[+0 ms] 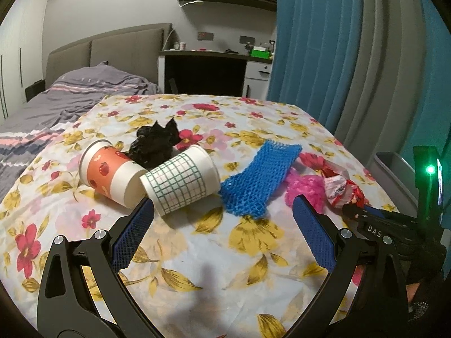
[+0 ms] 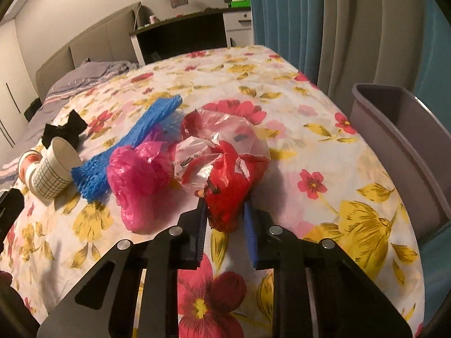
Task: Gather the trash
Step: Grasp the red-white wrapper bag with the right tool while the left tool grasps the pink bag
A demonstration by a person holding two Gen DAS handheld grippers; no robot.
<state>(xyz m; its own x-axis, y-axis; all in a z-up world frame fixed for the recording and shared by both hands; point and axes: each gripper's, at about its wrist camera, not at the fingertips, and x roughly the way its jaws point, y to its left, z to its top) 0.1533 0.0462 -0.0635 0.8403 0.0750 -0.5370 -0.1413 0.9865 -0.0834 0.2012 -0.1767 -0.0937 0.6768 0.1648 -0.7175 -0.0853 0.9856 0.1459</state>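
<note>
On the floral cloth lie an orange apple-print paper cup (image 1: 110, 176), a green-grid paper cup (image 1: 181, 181), a crumpled black bag (image 1: 156, 143), a blue foam net (image 1: 260, 178), a pink plastic bag (image 2: 135, 180) and a red-and-clear plastic bag (image 2: 225, 166). My left gripper (image 1: 225, 208) is open and empty, just in front of the grid cup and the net. My right gripper (image 2: 224, 211) is shut on the near end of the red-and-clear bag. It also shows in the left wrist view (image 1: 349, 207). The cups lie on their sides.
A grey bin (image 2: 400, 140) stands off the table's right edge, beside blue and grey curtains (image 2: 310, 22). A bed (image 1: 70, 95) lies to the left and a desk (image 1: 214, 64) behind the table.
</note>
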